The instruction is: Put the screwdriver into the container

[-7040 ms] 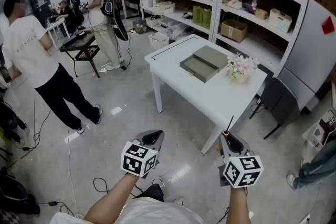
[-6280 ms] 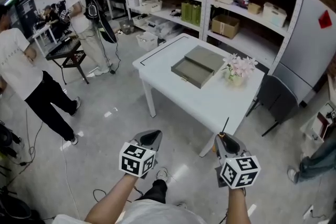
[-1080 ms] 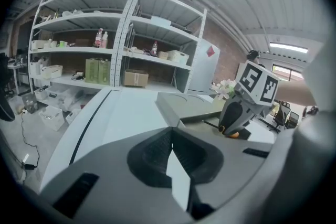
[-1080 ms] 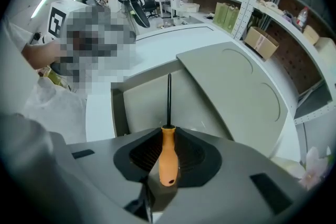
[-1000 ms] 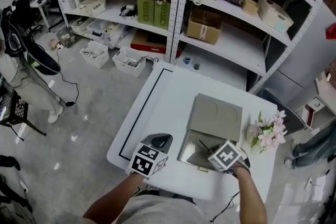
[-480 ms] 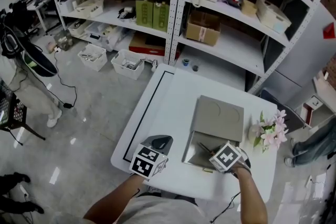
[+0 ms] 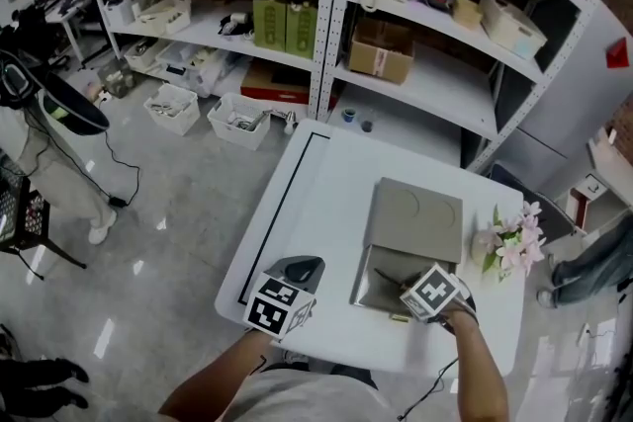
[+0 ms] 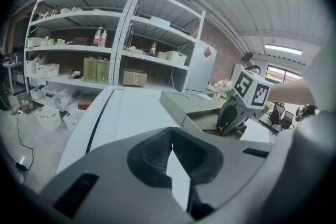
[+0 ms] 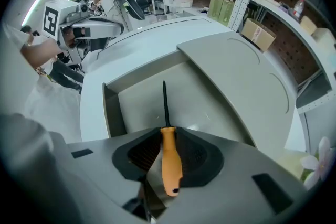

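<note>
The grey container [image 7: 381, 284] lies open on the white table, its lid [image 7: 415, 220] slid to the far side. My right gripper [image 7: 420, 296] points steeply down over it. Its jaws have just been opening. The screwdriver [image 9: 169, 157], with an orange handle and a black shaft, stands between them with a gap on each side. Its tip reaches down to the container's floor [image 9: 199, 107]. My left gripper [image 7: 297, 269] hovers over the table's near left part, shut and with nothing in it. It sees the right gripper [image 8: 231, 118] at the container [image 8: 194, 107].
A pot of pink flowers [image 7: 509, 242] stands just right of the container. The table [image 7: 316, 183] has a black line along its left edge. Metal shelves [image 7: 396, 5] with boxes and bottles stand behind it. Bins [image 7: 242, 119] sit on the floor.
Seconds ago I stood away from the table with the screwdriver in the right gripper. Over the last second both grippers have kept their places at the container. Only the view has drifted slightly.
</note>
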`<state>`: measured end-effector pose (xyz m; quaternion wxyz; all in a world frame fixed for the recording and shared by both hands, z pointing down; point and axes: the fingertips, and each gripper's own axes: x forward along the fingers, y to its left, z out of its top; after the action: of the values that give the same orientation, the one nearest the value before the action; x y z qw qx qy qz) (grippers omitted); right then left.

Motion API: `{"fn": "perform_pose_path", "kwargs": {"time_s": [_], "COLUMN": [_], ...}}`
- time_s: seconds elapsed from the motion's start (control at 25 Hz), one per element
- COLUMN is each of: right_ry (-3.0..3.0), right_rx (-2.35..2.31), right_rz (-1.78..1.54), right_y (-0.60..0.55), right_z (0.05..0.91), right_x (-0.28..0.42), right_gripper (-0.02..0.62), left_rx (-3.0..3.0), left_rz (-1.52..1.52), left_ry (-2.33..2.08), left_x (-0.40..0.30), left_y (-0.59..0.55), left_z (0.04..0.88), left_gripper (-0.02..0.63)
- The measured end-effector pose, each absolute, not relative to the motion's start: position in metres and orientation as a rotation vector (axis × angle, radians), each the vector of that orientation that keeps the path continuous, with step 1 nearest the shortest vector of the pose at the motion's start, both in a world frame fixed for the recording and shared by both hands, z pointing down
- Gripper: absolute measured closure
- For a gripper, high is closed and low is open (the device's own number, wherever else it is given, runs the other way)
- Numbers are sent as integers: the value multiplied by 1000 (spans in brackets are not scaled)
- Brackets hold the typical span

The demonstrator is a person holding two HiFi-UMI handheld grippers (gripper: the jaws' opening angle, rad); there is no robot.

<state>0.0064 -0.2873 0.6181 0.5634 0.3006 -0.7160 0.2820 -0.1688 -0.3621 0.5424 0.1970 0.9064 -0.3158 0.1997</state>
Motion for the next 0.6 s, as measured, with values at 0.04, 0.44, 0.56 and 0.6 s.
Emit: {"fn": "perform_pose_path", "kwargs": {"time_s": [0.04, 0.44, 0.56, 0.6], "right_ry": [-1689, -1742, -1779, -1795], "right_rx": [709, 913, 996, 1027], "right_rz": [670, 691, 702, 706], "right_y": [-286, -287, -286, -286], "right_z": [618, 589, 572, 566], "right_x": [5, 13, 17, 19], "right_gripper": [492, 491, 494, 498], "left_rx": [2539, 2572, 2587, 2593], "left_rz": [558, 555, 549, 548], "left_ry": [-881, -809, -793, -788], "left_x": [-170, -159, -151, -148], "left_y": [-362, -361, -364, -365], "left_z": [543, 537, 529, 526], "left_gripper": [601, 600, 601, 600]}}
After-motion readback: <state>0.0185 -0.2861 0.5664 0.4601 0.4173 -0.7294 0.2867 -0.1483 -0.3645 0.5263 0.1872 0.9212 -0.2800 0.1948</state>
